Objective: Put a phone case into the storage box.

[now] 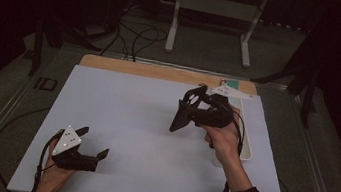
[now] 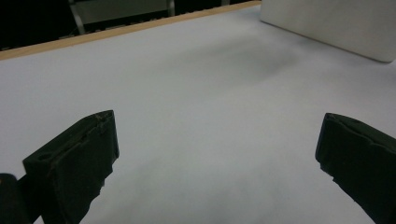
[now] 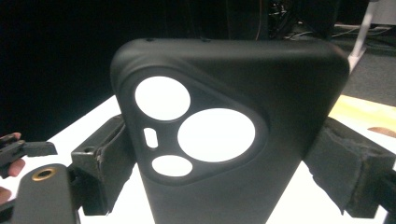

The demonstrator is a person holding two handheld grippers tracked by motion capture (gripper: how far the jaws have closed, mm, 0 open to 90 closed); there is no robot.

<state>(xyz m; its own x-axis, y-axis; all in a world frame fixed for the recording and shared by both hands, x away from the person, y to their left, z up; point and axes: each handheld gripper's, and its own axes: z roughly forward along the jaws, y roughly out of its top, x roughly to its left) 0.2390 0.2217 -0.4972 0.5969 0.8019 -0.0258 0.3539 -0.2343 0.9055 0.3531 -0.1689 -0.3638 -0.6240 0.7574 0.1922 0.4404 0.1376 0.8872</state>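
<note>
Black phone case (image 3: 233,140) clamped between right gripper (image 1: 191,110) fingers (image 3: 100,161), above table (image 1: 145,117).

One black phone case (image 3: 243,140); two tools, left tool (image 1: 93,143) and right tool (image 1: 187,109); one white box (image 2: 336,23); one worktop (image 1: 125,115).

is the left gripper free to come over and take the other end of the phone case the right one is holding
Probably yes. The left gripper is open and holds nothing, low over the white table. Bare tabletop lies between it and the black phone case, which the right gripper holds clamped above the table, its lower end exposed.
</note>
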